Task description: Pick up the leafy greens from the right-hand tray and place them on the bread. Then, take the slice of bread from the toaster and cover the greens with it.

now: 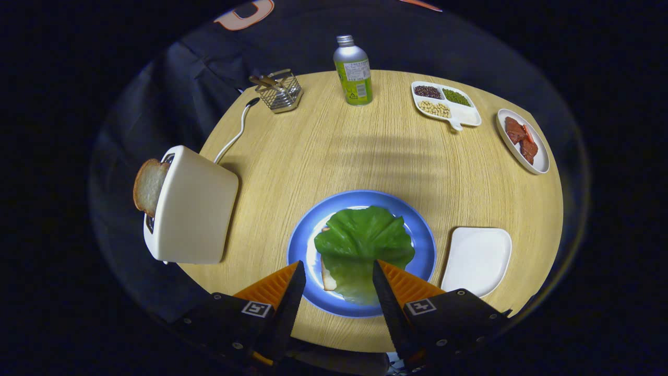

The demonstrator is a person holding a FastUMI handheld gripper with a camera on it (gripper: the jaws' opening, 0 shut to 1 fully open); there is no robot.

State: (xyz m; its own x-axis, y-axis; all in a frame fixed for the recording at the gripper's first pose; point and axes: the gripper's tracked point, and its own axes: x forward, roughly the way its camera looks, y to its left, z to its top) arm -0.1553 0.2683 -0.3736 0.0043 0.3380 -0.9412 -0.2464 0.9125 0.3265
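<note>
You get a bright, evenly lit worktop (386, 156) under overhead light, with a soft striped shadow across its middle and glare on the blue plate (425, 245). Fisheye distortion bends the worktop's rim, the surroundings fall dark, and focus stays sharp throughout.

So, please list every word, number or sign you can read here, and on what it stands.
Bottle: its label carries print, too small and blurred to read.
Gripper, open above the leafy greens: a square black-and-white marker on each finger mount, no words.
Nothing else carries text.
</note>
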